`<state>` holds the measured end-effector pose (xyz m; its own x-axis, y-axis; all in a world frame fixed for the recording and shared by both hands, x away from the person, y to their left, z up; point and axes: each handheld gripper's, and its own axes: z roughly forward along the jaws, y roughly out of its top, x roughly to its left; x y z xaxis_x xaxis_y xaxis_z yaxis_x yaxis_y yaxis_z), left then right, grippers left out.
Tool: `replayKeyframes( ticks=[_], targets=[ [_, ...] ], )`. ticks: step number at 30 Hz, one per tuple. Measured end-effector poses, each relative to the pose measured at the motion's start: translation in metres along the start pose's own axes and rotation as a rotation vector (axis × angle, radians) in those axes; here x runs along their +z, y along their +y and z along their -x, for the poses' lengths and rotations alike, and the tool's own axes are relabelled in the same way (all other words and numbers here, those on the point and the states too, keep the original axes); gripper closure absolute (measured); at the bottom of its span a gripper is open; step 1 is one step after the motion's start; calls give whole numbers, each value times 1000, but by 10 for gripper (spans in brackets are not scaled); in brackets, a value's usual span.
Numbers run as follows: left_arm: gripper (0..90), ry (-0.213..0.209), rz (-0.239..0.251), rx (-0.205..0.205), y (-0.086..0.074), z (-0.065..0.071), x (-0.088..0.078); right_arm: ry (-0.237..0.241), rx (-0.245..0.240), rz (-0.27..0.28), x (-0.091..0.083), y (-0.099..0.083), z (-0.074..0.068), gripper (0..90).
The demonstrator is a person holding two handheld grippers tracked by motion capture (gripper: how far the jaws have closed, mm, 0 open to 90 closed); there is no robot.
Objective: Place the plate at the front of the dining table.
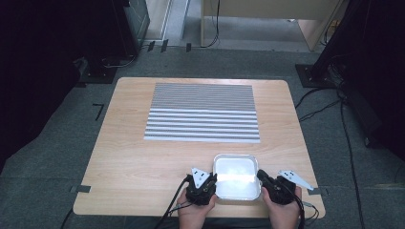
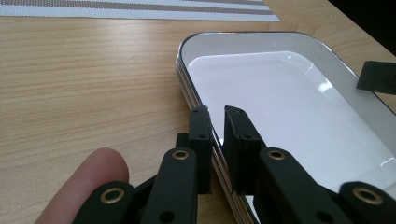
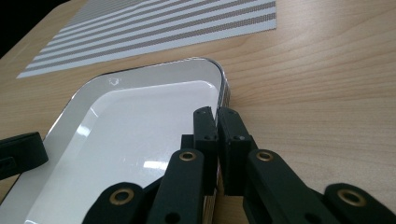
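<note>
Near the front edge of the wooden table (image 1: 143,157) sits a white tray (image 1: 236,188), shallow, rectangular with rounded corners, and empty. Beyond the tray, toward the far side of the table, lies a striped placemat (image 1: 203,113) with grey and white bands, apart from the tray.

At the tray's left rim the left gripper (image 2: 215,114) straddles the edge: one jaw outside, one inside, with the thin rim between them and little gap left, pinching it. A finger (image 2: 88,179) of the person's left hand rests on the table beside the tray.

At the tray's right rim the right gripper (image 3: 216,113) has its jaws pressed nearly together over the edge, clamping the rim likewise. From above, both hands hold the grippers on opposite sides of the tray, the left gripper (image 1: 203,183) and the right gripper (image 1: 274,186) level with each other.
</note>
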<state>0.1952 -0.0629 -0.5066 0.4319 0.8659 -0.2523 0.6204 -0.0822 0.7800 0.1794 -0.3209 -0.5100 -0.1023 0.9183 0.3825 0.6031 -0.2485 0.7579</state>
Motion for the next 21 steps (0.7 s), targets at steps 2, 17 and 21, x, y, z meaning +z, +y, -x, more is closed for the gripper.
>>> replayKeyframes(
  ticks=[2, 17, 21],
  targets=[
    [827, 2, 2, 1, 0, 0, 0, 3, 10, -2, 0, 0, 0, 886],
    [831, 6, 14, 10, -1, 1, 0, 26, 90, -4, -1, 1, 5, 900],
    [829, 6, 14, 13, -2, 1, 1, 41, 102, 17, -3, 2, 5, 900]
  ],
)
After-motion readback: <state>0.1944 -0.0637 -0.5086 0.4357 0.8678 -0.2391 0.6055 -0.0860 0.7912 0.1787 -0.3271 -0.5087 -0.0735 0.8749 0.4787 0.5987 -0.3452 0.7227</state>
